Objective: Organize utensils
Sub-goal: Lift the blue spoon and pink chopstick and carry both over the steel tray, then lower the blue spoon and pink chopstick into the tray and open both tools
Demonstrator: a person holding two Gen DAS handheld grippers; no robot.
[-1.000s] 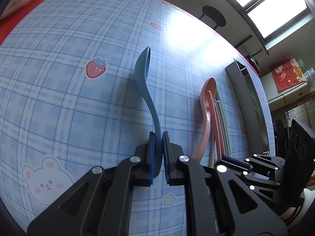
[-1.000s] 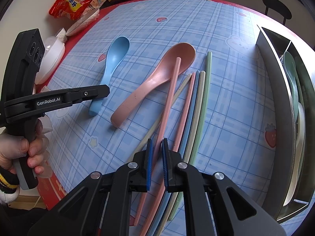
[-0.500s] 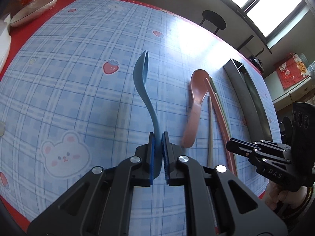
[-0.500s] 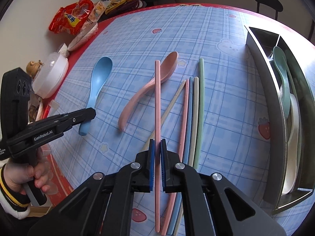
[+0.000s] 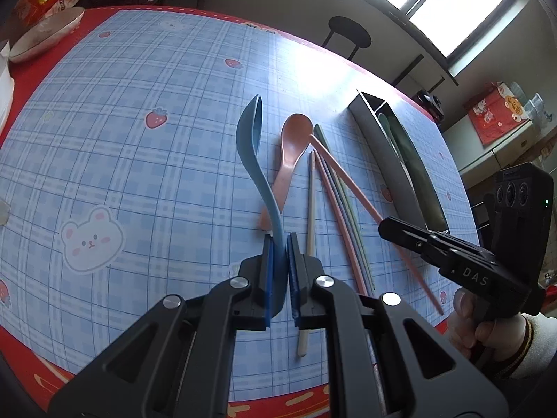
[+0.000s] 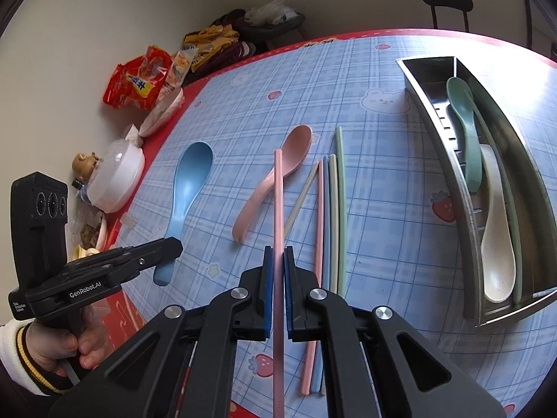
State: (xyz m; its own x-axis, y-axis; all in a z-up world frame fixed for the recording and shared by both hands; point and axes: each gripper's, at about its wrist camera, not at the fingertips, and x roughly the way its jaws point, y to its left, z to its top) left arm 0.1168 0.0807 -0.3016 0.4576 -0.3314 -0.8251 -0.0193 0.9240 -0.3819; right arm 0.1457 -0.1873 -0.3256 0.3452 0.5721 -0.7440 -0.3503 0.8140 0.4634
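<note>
My left gripper [image 5: 278, 240] is shut on the handle of a blue spoon [image 5: 252, 153] and holds it above the table; both show in the right wrist view, gripper [image 6: 167, 247], spoon [image 6: 189, 181]. My right gripper [image 6: 276, 252] is shut on a pink chopstick [image 6: 278, 202], lifted off the table; it shows in the left wrist view [image 5: 386, 224]. A pink spoon [image 6: 275, 174] and several loose chopsticks [image 6: 334, 216] lie on the blue checked cloth. A steel utensil tray [image 6: 445, 160] at the right holds a green spoon [image 6: 466, 129] and a cream spoon [image 6: 496, 237].
Snack bags [image 6: 139, 80], a white lidded bowl [image 6: 115, 177] and small clutter line the table's left edge. A white dish [image 5: 45, 38] sits at the far left corner. A black stool [image 5: 344, 36] stands beyond the table.
Both grippers have risen and pulled back with their loads. The blue spoon and the pink chopstick are higher off the cloth, and more of the table and tray is in view.
</note>
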